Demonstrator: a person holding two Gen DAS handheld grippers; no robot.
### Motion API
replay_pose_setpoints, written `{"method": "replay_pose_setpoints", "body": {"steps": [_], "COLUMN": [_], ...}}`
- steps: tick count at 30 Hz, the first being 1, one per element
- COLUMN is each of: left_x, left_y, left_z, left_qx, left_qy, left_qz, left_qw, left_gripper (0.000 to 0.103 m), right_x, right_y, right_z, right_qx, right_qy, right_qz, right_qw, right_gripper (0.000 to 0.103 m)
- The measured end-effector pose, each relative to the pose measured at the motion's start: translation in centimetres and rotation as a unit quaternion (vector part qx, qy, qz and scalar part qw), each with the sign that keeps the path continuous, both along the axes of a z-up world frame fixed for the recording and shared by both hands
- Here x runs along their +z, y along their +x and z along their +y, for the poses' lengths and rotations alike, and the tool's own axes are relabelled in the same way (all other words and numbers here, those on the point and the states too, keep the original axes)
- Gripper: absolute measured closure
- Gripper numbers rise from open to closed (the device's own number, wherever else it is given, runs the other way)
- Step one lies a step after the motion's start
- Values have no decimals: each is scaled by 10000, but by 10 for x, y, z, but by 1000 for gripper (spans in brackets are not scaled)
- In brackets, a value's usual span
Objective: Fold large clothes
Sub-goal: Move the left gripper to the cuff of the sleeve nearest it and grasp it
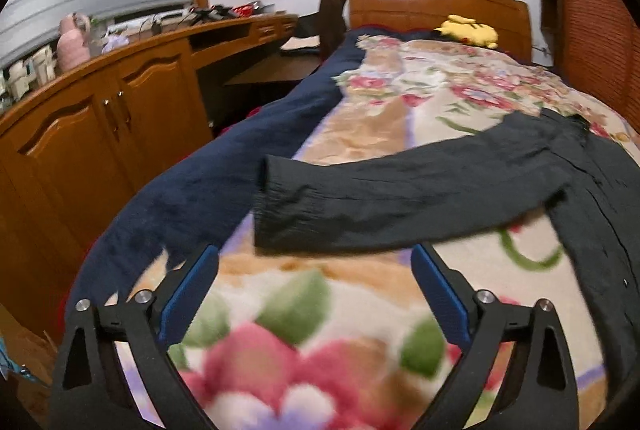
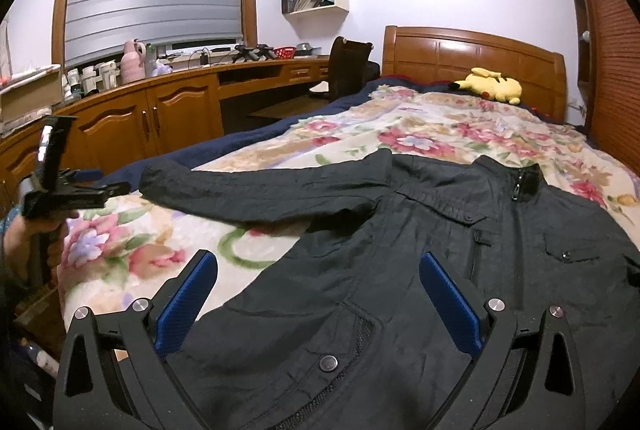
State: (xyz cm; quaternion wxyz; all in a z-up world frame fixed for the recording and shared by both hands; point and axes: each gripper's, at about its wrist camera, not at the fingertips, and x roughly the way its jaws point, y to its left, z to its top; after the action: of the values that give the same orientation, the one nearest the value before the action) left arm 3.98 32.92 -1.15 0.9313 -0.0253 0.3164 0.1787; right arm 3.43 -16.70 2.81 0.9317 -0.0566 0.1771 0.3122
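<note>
Jacket (image 2: 460, 238) is spread face-up on the flowery blanket (image 2: 440, 134) on the bed, one sleeve (image 1: 380, 198) stretched out sideways. It looks like thin crinkly nylon, so probably light, floppy and a bit slippery; I'd pinch the cuff (image 1: 268, 198) or hem. Left tongs (image 1: 314, 294) and right tongs (image 2: 318, 304) both hang spread wide, holding nothing.

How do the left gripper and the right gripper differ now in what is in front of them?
The left gripper points at the jacket's outstretched sleeve, with the floral blanket under its jaws. The right gripper is over the jacket's body, near a snap button. Both have jaws wide open, holding nothing.
</note>
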Motion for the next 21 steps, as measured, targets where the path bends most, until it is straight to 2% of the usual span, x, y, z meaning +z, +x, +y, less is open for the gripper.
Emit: {"method": "replay_pose_setpoints", "body": {"steps": [2,4,7,14,21], "left_x": [-2,-6,-8,-15,-39], "left_y": [7,17,30,59,72], "left_z": [13,25,35,50,65], "left_qx": [41,69,105,262,547], "left_qy": [-149,-314,-448,-536,-888], "left_qz": [69,180,262,481,794], "left_qw": [9999,9993,9986,9971,9914], "left_gripper": [14,25,29,29,29], "right_x": [0,0,0,2,3], "right_y": [2,3,3,-10,-11], "right_z": [-6,-7,-12,32,31], "right_qx": [-7,-18,-19,-11,123], "right_qy": [-39,-79,-110,-215,-272], "right_qz": [-10,-2,33,152,302], "right_qw": [10000,10000,9999,9997,9991], "right_gripper": [2,2,2,2,2]}}
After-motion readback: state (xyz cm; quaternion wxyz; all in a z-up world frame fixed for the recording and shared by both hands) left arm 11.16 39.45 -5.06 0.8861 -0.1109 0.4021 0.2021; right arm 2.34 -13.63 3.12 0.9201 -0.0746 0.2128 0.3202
